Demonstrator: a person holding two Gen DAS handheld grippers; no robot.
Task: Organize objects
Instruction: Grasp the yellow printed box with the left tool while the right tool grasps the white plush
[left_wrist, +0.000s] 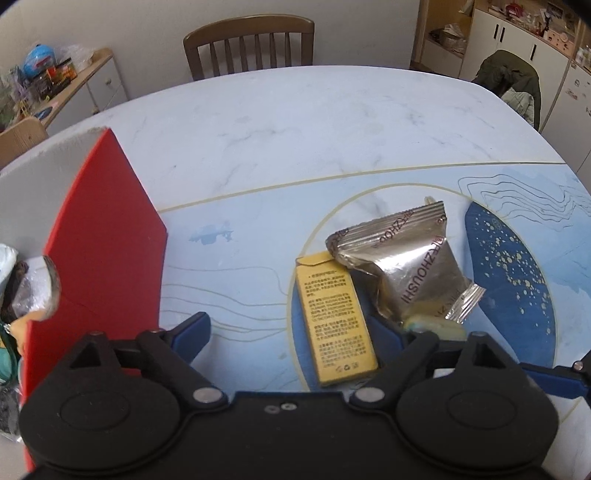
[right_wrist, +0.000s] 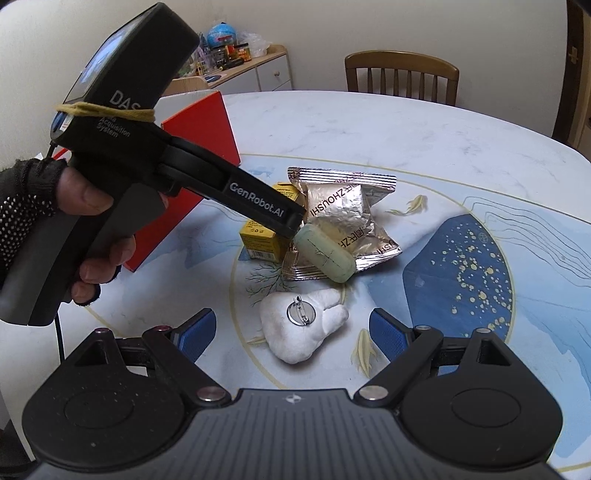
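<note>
My left claw (left_wrist: 291, 332) gapes wide around the flat yellow cardboard box (left_wrist: 335, 317); the crinkled silver foil packet (left_wrist: 406, 258) overlapping its one-o'clock corner may drag along, I judge.

1. The small carton (right_wrist: 263, 236) is sitting on the table (right_wrist: 332, 122), touching the left edge of the foil snack packet (right_wrist: 343, 206).
2. The oblong pill case (right_wrist: 325, 254) is lying on the packet's near part.
3. The plush brooch (right_wrist: 299, 328) is lying nearer the camera than all three, pin side up.
4. The open box (right_wrist: 199, 147) is standing to the left of the carton, with loose items (left_wrist: 14, 295) lying inside it.
</note>
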